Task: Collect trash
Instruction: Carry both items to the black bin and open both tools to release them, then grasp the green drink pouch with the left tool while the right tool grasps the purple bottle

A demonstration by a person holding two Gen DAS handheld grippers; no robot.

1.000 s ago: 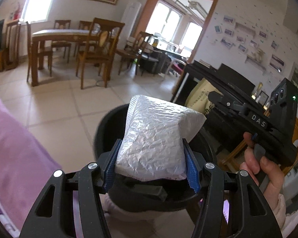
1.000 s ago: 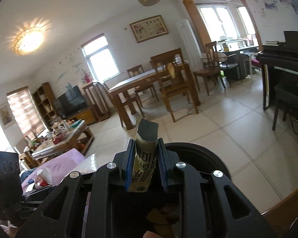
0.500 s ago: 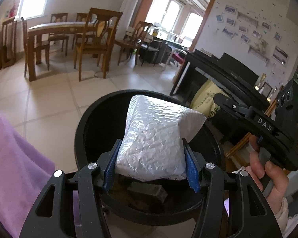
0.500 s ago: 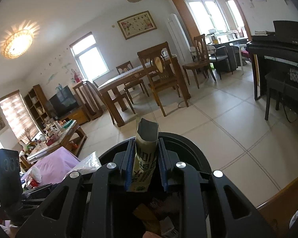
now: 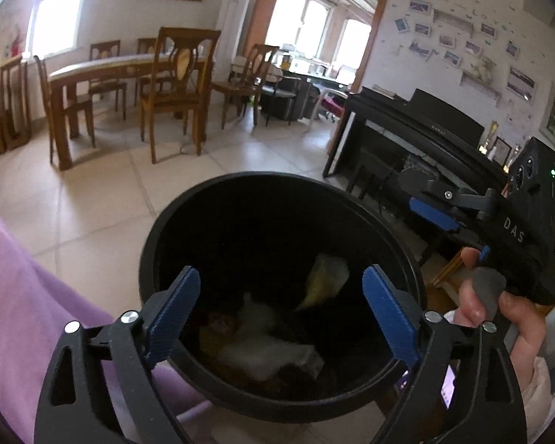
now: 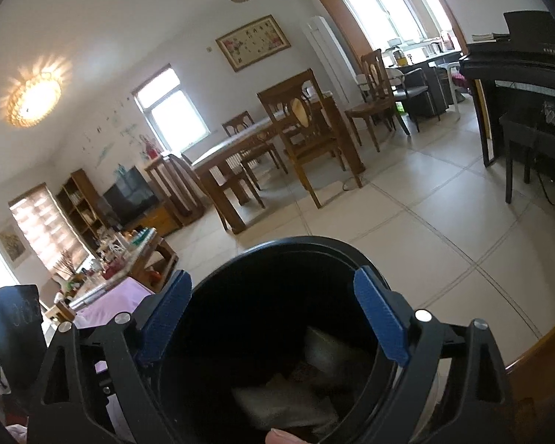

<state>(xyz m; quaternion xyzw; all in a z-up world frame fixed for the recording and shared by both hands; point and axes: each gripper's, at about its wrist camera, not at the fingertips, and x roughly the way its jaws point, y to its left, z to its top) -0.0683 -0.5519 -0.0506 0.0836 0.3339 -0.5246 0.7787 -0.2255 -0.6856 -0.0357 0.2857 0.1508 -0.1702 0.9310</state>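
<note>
Beige floor tiles surround the black bin; both hand-held grippers, just opened, gape empty above it.

You've got a wooden dining table with chairs across the tiled floor, black piano off right.

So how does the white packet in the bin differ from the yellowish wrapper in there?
The white packet is larger and lies flat near the bottom middle of the black bin. The yellowish wrapper is smaller and narrower, and it sits tilted higher up, towards the far right wall. Both lie loose inside, and neither is gripped.
</note>
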